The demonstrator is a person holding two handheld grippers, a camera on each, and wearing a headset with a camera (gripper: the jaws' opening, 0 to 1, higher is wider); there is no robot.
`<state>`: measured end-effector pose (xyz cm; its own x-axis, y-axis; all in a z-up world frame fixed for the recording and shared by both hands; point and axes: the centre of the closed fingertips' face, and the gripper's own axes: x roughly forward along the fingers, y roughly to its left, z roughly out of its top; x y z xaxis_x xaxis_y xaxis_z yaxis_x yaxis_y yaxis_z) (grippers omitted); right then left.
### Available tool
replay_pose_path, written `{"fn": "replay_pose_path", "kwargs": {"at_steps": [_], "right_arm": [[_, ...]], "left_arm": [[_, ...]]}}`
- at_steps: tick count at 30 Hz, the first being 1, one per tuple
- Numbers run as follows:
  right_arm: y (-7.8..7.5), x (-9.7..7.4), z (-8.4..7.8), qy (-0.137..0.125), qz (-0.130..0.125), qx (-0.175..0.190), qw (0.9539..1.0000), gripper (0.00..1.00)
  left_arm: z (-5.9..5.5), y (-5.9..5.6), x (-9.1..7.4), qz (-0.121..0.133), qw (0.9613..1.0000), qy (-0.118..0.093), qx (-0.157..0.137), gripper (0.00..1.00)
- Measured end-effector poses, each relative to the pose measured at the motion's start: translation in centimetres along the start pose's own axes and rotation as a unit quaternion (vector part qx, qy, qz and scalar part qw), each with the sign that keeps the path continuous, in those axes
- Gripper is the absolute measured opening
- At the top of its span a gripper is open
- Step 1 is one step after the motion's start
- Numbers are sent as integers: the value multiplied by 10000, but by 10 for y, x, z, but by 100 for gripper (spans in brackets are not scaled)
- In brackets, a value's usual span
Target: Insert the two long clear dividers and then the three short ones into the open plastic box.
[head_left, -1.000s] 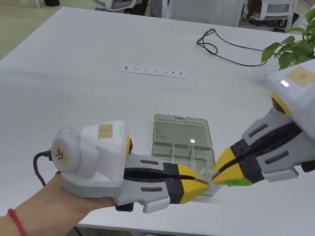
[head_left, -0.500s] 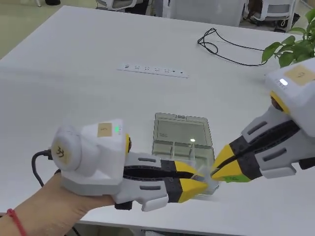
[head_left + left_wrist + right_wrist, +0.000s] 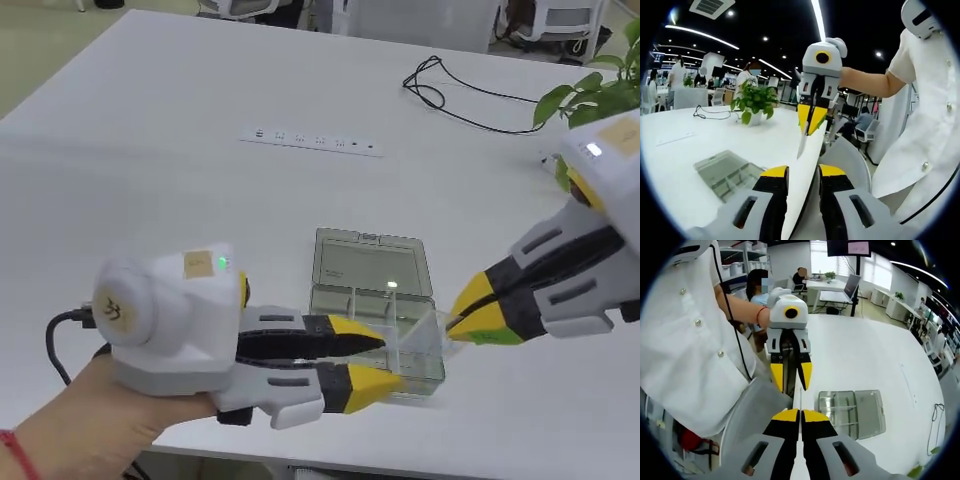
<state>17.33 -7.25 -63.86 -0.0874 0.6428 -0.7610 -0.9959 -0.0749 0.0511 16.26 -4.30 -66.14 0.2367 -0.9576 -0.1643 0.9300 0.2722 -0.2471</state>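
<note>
**Clear divider held over the open box between two hand-held grippers**

The white worktop (image 3: 200, 200) carries the open plastic box (image 3: 345, 305) at lower centre of the head view, lid laid back toward the top of the frame. The left hand-held gripper (image 3: 393, 358) enters from the lower left, its jaws apart, with the strip lying in the gap. The right hand-held gripper (image 3: 455, 322) enters from the right edge, jaws together and clamped on the clear divider (image 3: 422, 335), which hangs tilted above the box's near right corner.

The step in hand appears to be seating this divider. It is best done by letting the right hand-held gripper alone carry the strip. The strip should be levelled, its ends lined up with the wall slots, and pressed straight down.

The head view alone gives the strip's place over the tray. The right gripper view shows the strip edge-on (image 3: 797, 397), confirming the pinch. The left gripper view shows its broad face (image 3: 807, 150).
</note>
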Motion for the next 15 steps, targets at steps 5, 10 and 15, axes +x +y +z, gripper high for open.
{"fn": "replay_pose_path", "kwargs": {"at_steps": [5, 10, 15], "right_arm": [[-15, -3, -8, 79, -156, 63, 9998, 2], [-28, -3, -17, 232, -310, 82, 9992, 2], [-44, 1, -29, 427, -474, 104, 9979, 2]], "left_arm": [[-8, 12, -6, 218, 9997, 110, -14, 31], [-12, 23, -13, 406, 9990, 183, -72, 39], [-18, 33, -20, 565, 9980, 287, -55, 49]]}}
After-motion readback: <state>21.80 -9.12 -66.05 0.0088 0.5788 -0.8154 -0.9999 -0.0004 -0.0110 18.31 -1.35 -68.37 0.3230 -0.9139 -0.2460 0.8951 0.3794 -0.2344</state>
